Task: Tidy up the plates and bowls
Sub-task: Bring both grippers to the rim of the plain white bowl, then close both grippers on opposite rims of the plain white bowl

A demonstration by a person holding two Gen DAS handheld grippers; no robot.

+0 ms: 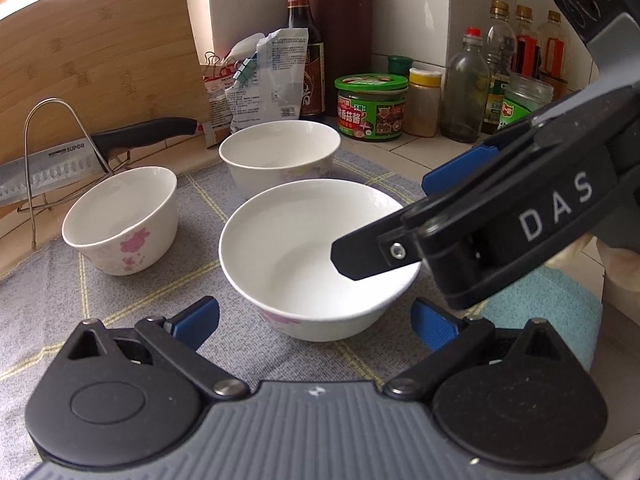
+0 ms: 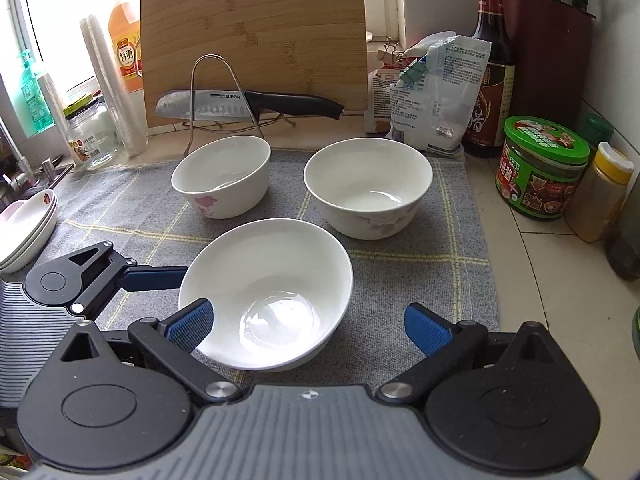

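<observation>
Three white bowls with pink flowers stand on a grey checked mat (image 2: 400,280). The near bowl (image 2: 266,292) (image 1: 316,258) sits between both grippers. My left gripper (image 1: 316,322) is open, its blue pads wide on either side of this bowl's near wall. My right gripper (image 2: 308,324) is open too; its left finger (image 2: 192,322) reaches over the bowl's rim, and in the left wrist view that finger (image 1: 360,254) hangs inside the bowl. The left-back bowl (image 2: 222,176) (image 1: 120,220) and the right-back bowl (image 2: 368,186) (image 1: 280,156) stand apart behind it. A stack of white plates (image 2: 28,228) lies at the mat's left edge.
A knife on a wire stand (image 2: 248,102) and a bamboo cutting board (image 2: 256,36) stand behind the bowls. Sauce bottles (image 2: 490,60), a green-lidded jar (image 2: 540,164), bags (image 2: 436,92) and spice jars crowd the back right. A sink tap (image 2: 20,172) and bottles are at far left.
</observation>
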